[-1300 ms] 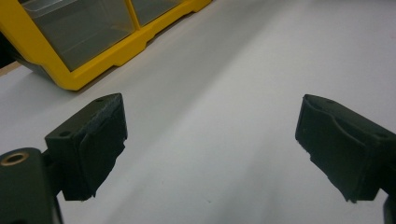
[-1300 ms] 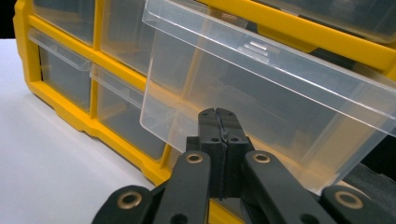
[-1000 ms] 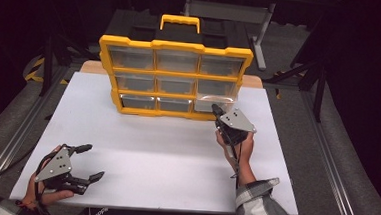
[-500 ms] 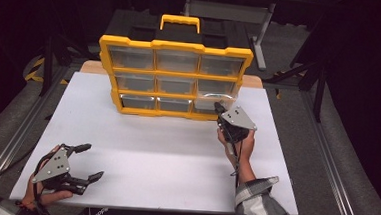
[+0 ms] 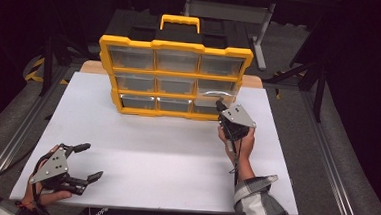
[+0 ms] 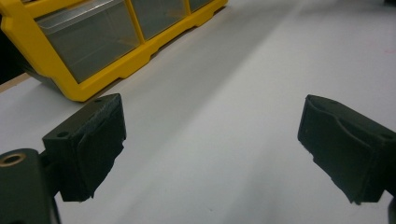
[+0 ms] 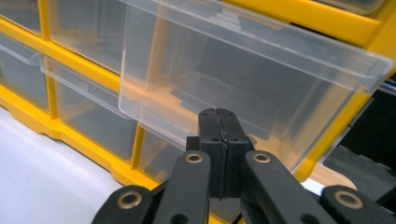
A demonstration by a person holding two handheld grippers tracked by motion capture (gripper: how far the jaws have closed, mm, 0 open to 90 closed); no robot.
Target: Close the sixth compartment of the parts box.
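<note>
Drawer (image 7: 243, 88) of clear plastic, on the right side of the yellow organizer (image 5: 174, 79), is the thing being worked: it sticks partway out of its slot, its front tipped out from the rest of the cabinet face. The organizer stands upright at the far side of the white bench (image 5: 166, 151). In the right gripper view the right hand-held gripper (image 7: 218, 122) has its jaws pressed together, their tips at the drawer's lower front edge; whether they pinch its lip or merely touch it cannot be told. The step looks like drawing this drawer out of the organizer. The next move would call for a straight, level pull toward the person, slow enough that the light cabinet does not tip or slide. The left hand-held gripper (image 5: 87, 161) rests near the bench's front left corner, jaws spread and empty, and could brace the cabinet
</note>
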